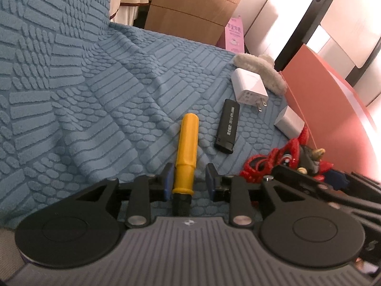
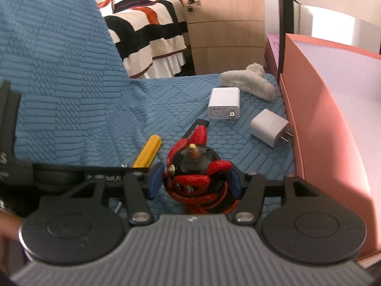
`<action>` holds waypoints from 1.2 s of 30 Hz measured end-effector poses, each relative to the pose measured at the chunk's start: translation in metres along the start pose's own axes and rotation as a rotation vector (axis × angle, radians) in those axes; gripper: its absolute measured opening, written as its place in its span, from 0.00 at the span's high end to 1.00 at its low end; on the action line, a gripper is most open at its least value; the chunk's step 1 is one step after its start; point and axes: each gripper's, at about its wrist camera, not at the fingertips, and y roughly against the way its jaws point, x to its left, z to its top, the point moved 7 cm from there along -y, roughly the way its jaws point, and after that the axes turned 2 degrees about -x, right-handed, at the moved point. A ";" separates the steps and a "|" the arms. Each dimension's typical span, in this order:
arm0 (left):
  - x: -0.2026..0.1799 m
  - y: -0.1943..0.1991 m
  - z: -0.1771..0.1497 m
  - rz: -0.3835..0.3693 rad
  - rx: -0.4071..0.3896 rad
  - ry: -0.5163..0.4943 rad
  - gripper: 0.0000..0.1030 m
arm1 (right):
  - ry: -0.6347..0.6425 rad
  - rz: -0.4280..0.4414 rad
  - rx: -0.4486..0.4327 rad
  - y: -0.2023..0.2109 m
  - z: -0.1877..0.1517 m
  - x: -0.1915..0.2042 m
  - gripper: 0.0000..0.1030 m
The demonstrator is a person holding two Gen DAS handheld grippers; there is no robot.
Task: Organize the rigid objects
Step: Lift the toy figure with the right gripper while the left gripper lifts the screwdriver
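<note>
On a blue textured cover (image 1: 95, 95), a yellow-handled screwdriver (image 1: 187, 147) is lying between the narrowly parted jaws of the left gripper (image 1: 188, 181), one pad against it, the other apparently clear. The right gripper (image 2: 194, 181) is standing half open around a red-and-black figurine (image 2: 195, 174), both pads seeming to press it. Only the right wrist view is showing a striped bedspread (image 2: 147, 31); the left one is showing the whole black lighter (image 1: 227, 126). Two white chargers (image 2: 223, 106) (image 2: 270, 127) are lying beside a salmon box (image 2: 316, 124).
</note>
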 end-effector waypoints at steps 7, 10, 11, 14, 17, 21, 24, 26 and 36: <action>-0.004 -0.004 0.002 0.039 -0.046 -0.052 0.78 | -0.003 -0.016 0.010 0.008 -0.002 -0.002 0.44; -0.003 -0.005 0.003 0.057 -0.048 -0.050 0.78 | -0.016 -0.022 0.029 0.009 -0.003 -0.004 0.44; -0.004 -0.005 0.003 0.055 -0.044 -0.042 0.78 | -0.012 -0.024 0.030 0.011 -0.002 -0.003 0.44; -0.008 0.000 0.001 0.060 -0.040 -0.054 0.78 | -0.011 -0.022 0.027 0.018 0.001 -0.002 0.44; -0.012 0.008 0.001 0.046 -0.040 -0.037 0.78 | -0.023 -0.020 0.021 0.025 0.007 -0.003 0.44; -0.021 0.021 -0.001 0.030 -0.037 -0.028 0.79 | -0.018 -0.028 0.011 0.035 0.017 -0.005 0.44; -0.027 0.034 0.002 0.015 -0.045 -0.016 0.79 | -0.017 -0.025 -0.010 0.047 0.028 -0.007 0.44; -0.031 0.045 0.005 -0.001 -0.053 -0.004 0.79 | -0.017 -0.029 -0.019 0.056 0.035 -0.008 0.44; -0.066 0.111 0.044 -0.066 -0.139 -0.002 0.79 | -0.005 -0.033 -0.091 0.110 0.077 -0.011 0.44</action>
